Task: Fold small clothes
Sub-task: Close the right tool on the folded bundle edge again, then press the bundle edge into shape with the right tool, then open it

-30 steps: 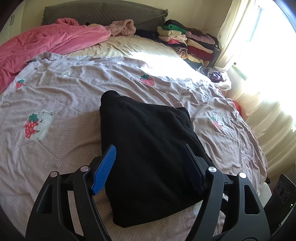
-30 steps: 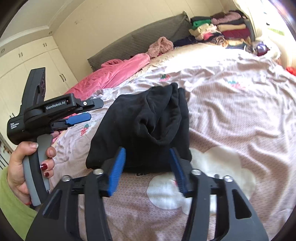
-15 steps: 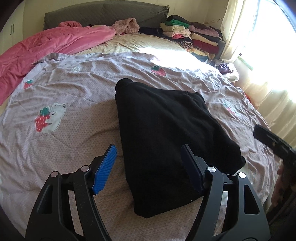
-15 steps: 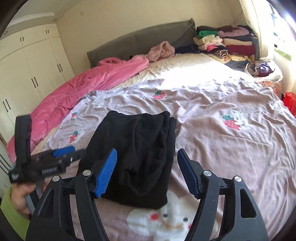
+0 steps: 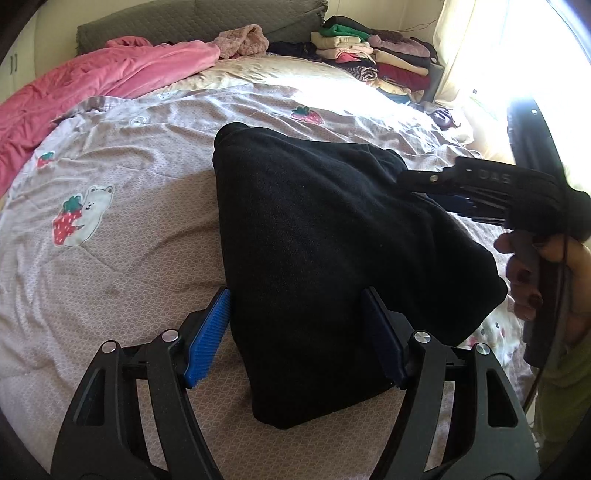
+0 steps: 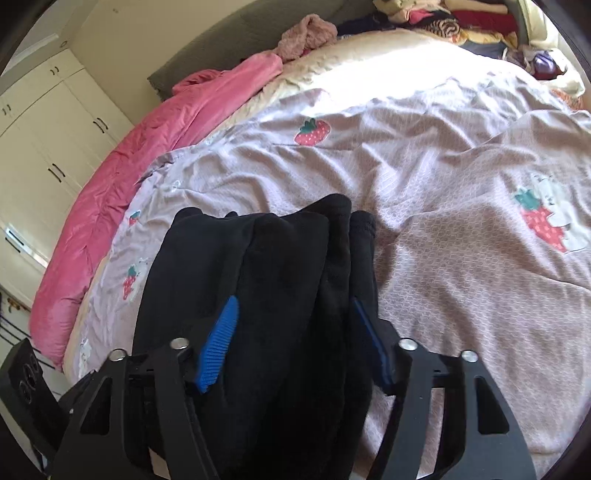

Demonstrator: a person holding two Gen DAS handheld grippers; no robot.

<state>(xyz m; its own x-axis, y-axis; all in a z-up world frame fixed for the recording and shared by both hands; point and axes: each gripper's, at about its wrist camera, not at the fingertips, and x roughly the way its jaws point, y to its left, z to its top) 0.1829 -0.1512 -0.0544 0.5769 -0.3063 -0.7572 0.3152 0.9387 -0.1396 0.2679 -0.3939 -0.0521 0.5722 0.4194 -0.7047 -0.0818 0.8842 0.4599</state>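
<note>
Roughly centred on the strawberry-print bedspread (image 5: 155, 221): a black folded garment (image 5: 314, 236), thick and matte, lying in a lopsided wedge. Near end narrow and rounded, far left corner bulging up into a soft hump, right side flaring out to a corner beside the person's hand (image 5: 546, 273). Several stacked layers showing as parallel ridges along the far edge in the right wrist view (image 6: 280, 236) (no seams or labels readable in the black).

Left gripper (image 5: 299, 332) over the garment's near end, blue pads spread apart, left pad just outside the cloth's left edge, right pad above the cloth; no squeeze visible. Right gripper (image 6: 291, 339) low over the opposite end, jaws closing with the layered cloth between them; pads not yet seen pressing on it.

Plenty of bare bedspread left of the garment and beyond it, wrinkled but free. Pink blanket (image 5: 92, 88) heaped along the far left edge. Dark headboard cushion (image 5: 192, 26) at the back, stack of folded clothes (image 5: 369, 55) in the far right corner, curtain (image 5: 458, 44) and bright window past that. White wardrobe doors (image 6: 48, 147) beyond the blanket.
</note>
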